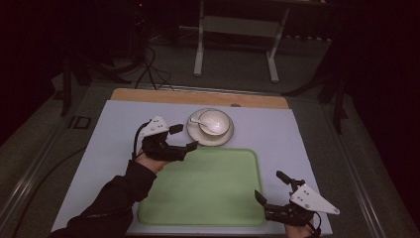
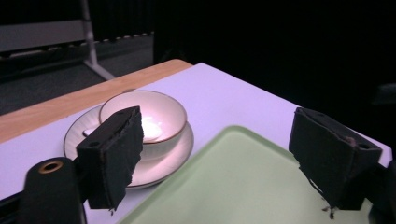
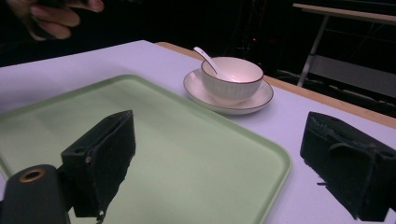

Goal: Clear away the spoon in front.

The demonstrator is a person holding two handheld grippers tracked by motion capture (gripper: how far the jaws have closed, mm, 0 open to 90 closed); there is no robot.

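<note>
The left gripper [image 1: 184, 137] hovers over the white table mat [image 1: 119, 129], its jaws apart with nothing between them, and it points toward the bowl [image 1: 214, 122], which lies at about two o'clock from it, near but not touching. The bowl sits on a saucer [image 1: 225, 137] at the twelve o'clock edge of the green tray [image 1: 208, 188], just beside the tray rim, and a white spoon [image 3: 205, 58] lies inside the bowl with its handle leaning over the rim. I judge that the step in hand is to reach for the bowl or the saucer; to do it well, the jaws should come level to the rim on the side away from the spoon handle and close slowly, because the glazed ware is probably slippery and the bowl may slide on the saucer. The right gripper [image 1: 273, 192] rests at the five o'clock corner of the tray, jaws wide and empty, well apart from the bowl. The raised rim of the tray can catch the saucer if it is dragged. Behind the table, a metal stand [image 1: 237, 34] is on the floor, out of the way.
</note>
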